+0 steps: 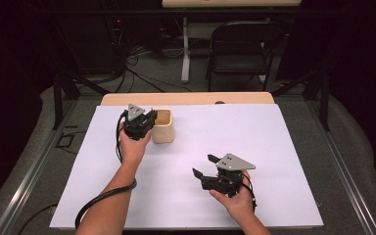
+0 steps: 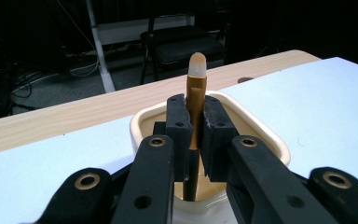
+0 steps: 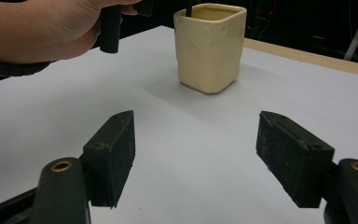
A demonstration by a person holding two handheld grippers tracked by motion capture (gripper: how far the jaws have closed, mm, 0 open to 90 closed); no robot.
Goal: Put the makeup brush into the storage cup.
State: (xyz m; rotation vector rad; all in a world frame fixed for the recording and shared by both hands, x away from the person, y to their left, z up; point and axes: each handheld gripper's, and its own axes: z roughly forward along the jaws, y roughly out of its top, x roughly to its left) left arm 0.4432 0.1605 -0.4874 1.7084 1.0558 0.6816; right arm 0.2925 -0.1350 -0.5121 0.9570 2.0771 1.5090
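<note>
A cream square cup (image 1: pixel 162 126) stands on the white sheet toward the back left. My left gripper (image 1: pixel 147 121) hovers over the cup's left rim, shut on a slim gold-and-black brush (image 2: pixel 196 93) with a pale rounded tip. The brush stands upright, and its dark lower end reaches down into the cup (image 2: pixel 256 128). My right gripper (image 1: pixel 206 165) rests low near the front right, pointing left toward the cup (image 3: pixel 209 46). Its jaws stand wide apart with nothing between them.
The white sheet (image 1: pixel 254 142) covers most of a wooden table (image 1: pixel 186 98). A black folding chair (image 1: pixel 240 49) and a table leg with cables stand beyond the far edge. In the right gripper view a hand (image 3: pixel 42 30) holding the left gripper reaches in from the upper left.
</note>
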